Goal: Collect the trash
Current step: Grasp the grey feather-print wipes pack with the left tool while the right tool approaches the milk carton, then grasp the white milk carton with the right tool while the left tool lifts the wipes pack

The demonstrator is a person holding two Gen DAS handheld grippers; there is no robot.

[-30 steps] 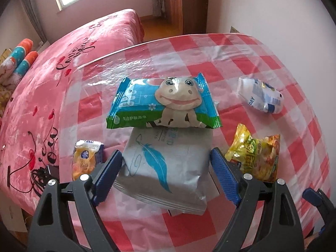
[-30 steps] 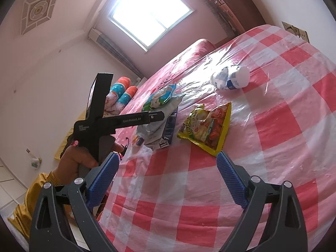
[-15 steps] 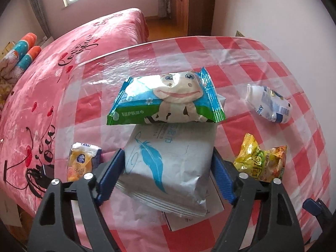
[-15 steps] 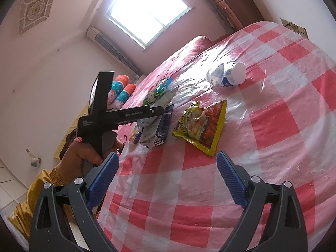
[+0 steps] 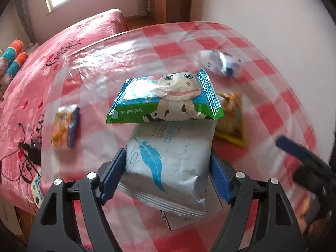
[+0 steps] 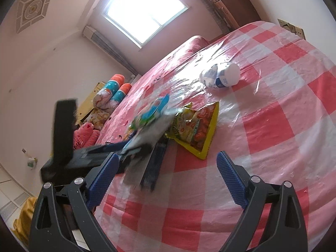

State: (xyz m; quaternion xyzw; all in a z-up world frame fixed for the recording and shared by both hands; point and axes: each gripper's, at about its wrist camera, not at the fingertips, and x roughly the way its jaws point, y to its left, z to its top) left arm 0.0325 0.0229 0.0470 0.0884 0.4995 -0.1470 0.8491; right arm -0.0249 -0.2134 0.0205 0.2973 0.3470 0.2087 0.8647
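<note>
Bedroom with pink walls, a window, a pink bed (image 5: 52, 67) right next to a table (image 6: 283, 115) under a glossy red-and-white checked cover. Trash bunched toward the bed-side edge: silver wipes pack (image 5: 168, 163) with a blue feather print, clamped across its width by the left gripper (image 5: 168, 176), pads pressed into both sides. Stacked on its far end, a green-and-blue cow wipes pack (image 5: 168, 98); underneath, a flat box (image 5: 189, 216) poking out. Probably soft, squishy, slick foil, so likely to slide or shed the cow pack if tilted; better gripped mid-body than at the crimped ends. Yellow snack bag (image 6: 195, 128) just beside the stack, small orange packet (image 5: 65, 126) nearer the bed edge, white crumpled bottle (image 6: 220, 75) further toward the far edge. Right gripper (image 6: 168, 178) spread wide, holding nothing, hovering above the cloth. Bag and bottle look light, crinkly, easy to pinch anywhere.
</note>
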